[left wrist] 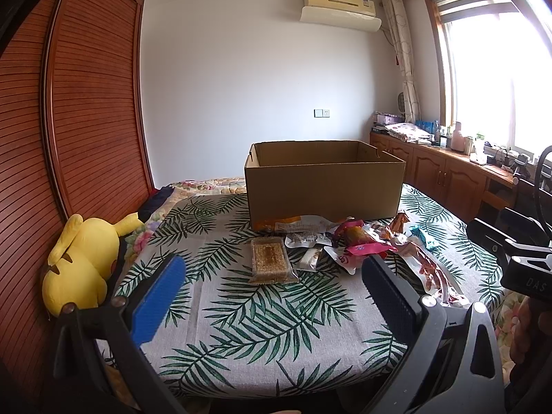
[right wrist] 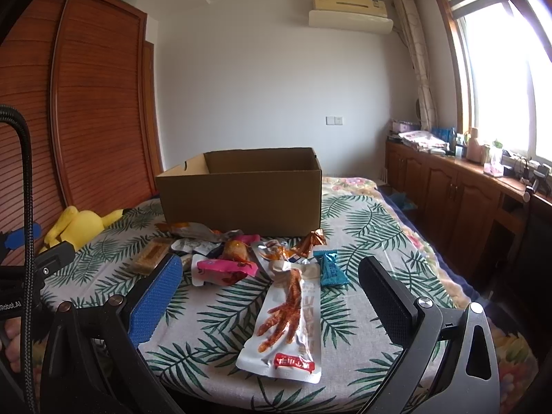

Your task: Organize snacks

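Both grippers are wide open and hold nothing. We see the left gripper (left wrist: 272, 293) low in its frame, hovering above the leaf-print cloth (left wrist: 241, 327); the right gripper (right wrist: 269, 296) sits likewise at the bottom of the right wrist view.

The snacks lie in a loose pile at frame centre, just in front of the open cardboard box (left wrist: 324, 186). In the left wrist view nothing shows over the rim, though its floor is hidden.

Handling, as we judge it:
- Chicken-foot pouch (right wrist: 289, 324): long, flat, glossy vacuum film, lower centre of the right view, nearest the right gripper's jaws. Light, floppy, probably slippery. We would pinch across the narrow width near the middle, or take the sealed end strip, since it will droop from one end.
- Brown brittle bar (left wrist: 272, 258): centre of the left view, between the left gripper's jaws in line of sight. Stiff block in clear wrap, likely brittle, so grip across the short sides and squeeze lightly.
- Pink packet (right wrist: 224, 269): puffy and crinkly; a crimped edge gives the firmest hold.
- Blue packet (right wrist: 331, 269): small, lying apart to the right, an easy single pick.

Overlapping wrappers at the pile's middle may drag neighbours along. The yellow plush toy (left wrist: 82, 258) at left is clear of the work.
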A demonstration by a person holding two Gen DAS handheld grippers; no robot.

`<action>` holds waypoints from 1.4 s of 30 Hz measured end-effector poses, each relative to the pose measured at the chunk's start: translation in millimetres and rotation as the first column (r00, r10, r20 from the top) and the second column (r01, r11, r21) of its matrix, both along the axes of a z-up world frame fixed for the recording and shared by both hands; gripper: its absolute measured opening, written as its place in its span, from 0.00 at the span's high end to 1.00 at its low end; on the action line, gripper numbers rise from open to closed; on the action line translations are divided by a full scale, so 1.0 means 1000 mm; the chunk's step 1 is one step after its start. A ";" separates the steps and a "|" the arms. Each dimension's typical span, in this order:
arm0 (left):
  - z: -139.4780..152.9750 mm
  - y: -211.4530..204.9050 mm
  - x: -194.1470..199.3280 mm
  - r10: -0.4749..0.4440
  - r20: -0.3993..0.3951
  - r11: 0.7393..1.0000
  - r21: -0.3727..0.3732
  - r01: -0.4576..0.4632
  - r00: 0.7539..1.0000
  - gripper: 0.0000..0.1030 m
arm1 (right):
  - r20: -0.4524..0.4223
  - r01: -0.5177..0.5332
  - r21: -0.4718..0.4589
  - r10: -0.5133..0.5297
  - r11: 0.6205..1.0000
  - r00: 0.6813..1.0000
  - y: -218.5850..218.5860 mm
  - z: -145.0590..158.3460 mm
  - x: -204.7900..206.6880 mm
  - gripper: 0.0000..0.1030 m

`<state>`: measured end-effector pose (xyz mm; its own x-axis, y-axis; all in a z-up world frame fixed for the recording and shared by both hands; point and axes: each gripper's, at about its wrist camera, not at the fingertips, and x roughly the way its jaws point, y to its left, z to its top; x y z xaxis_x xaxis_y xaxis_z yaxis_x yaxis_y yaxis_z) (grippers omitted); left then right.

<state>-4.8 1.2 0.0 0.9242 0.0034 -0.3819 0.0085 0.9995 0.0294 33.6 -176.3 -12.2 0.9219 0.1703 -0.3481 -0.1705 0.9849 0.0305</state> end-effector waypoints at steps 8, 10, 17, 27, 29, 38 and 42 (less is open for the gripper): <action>0.000 0.000 0.000 0.000 0.000 1.000 0.000 0.000 1.000 0.00 | 0.000 0.000 0.000 0.000 1.000 1.000 0.000 0.000 0.000 0.00; 0.000 0.000 0.000 0.001 0.000 1.000 0.000 -0.001 1.000 0.00 | 0.000 0.000 0.000 0.000 1.000 1.000 0.000 0.000 0.000 0.00; -0.003 0.001 0.003 0.001 -0.013 1.000 0.001 -0.001 1.000 0.00 | -0.006 0.000 -0.002 0.000 1.000 1.000 -0.001 -0.001 0.001 0.00; -0.027 0.005 0.022 -0.001 -0.080 1.000 0.000 0.001 0.997 0.00 | -0.074 0.006 -0.017 -0.008 1.000 0.997 -0.007 -0.020 0.017 0.00; -0.032 0.006 0.027 -0.005 -0.092 1.000 0.002 0.005 0.996 0.00 | -0.094 0.007 -0.018 -0.008 1.000 0.996 -0.010 -0.025 0.024 0.00; -0.047 0.016 0.057 -0.022 -0.152 1.000 -0.012 0.020 0.988 0.00 | -0.221 -0.033 -0.049 0.022 0.998 0.975 -0.011 -0.056 0.065 0.02; -0.051 0.021 0.073 -0.025 -0.177 1.000 -0.006 0.024 0.984 0.00 | -0.301 -0.063 -0.042 0.048 0.997 0.952 -0.012 -0.069 0.081 0.03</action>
